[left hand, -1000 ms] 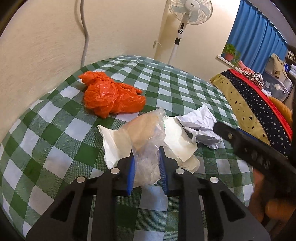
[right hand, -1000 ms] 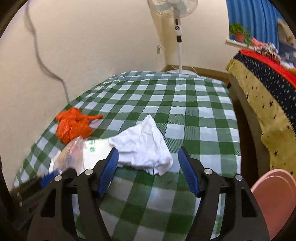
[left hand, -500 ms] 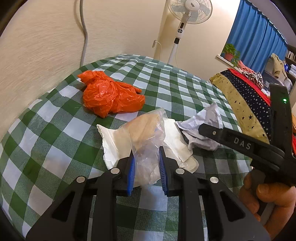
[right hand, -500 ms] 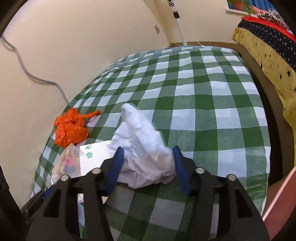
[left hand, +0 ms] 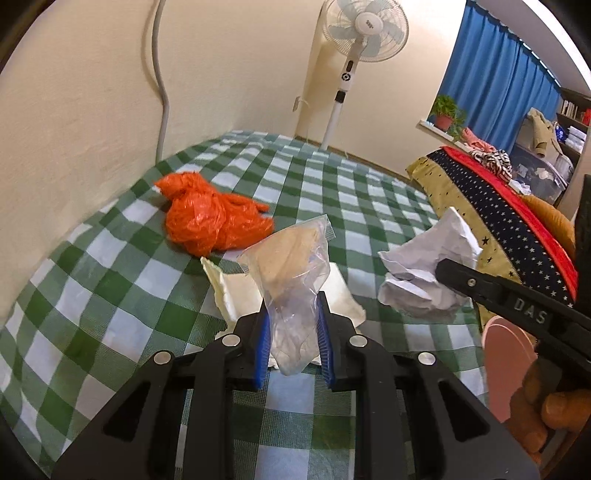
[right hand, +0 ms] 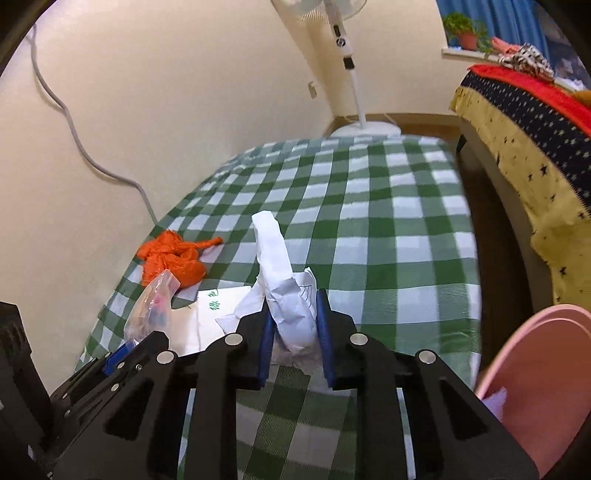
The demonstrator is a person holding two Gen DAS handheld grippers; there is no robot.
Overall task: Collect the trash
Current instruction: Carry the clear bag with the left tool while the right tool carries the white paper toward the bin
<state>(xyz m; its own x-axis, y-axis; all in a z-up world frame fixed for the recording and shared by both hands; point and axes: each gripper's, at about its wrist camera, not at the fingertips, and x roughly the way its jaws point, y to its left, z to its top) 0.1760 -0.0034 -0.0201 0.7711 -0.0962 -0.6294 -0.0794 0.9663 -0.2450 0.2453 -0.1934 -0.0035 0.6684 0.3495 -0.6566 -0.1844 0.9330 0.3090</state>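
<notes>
Underneath, green-checked tablecloth (left hand: 122, 295) (pedestal fan (left hand: 364, 27) beyond, blue curtains (left hand: 495, 74)).

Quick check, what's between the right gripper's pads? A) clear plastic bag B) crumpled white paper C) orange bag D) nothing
B: the right gripper is closing on the crumpled white paper, its pads pressing it; the clear plastic bag sits in the left gripper.
</notes>
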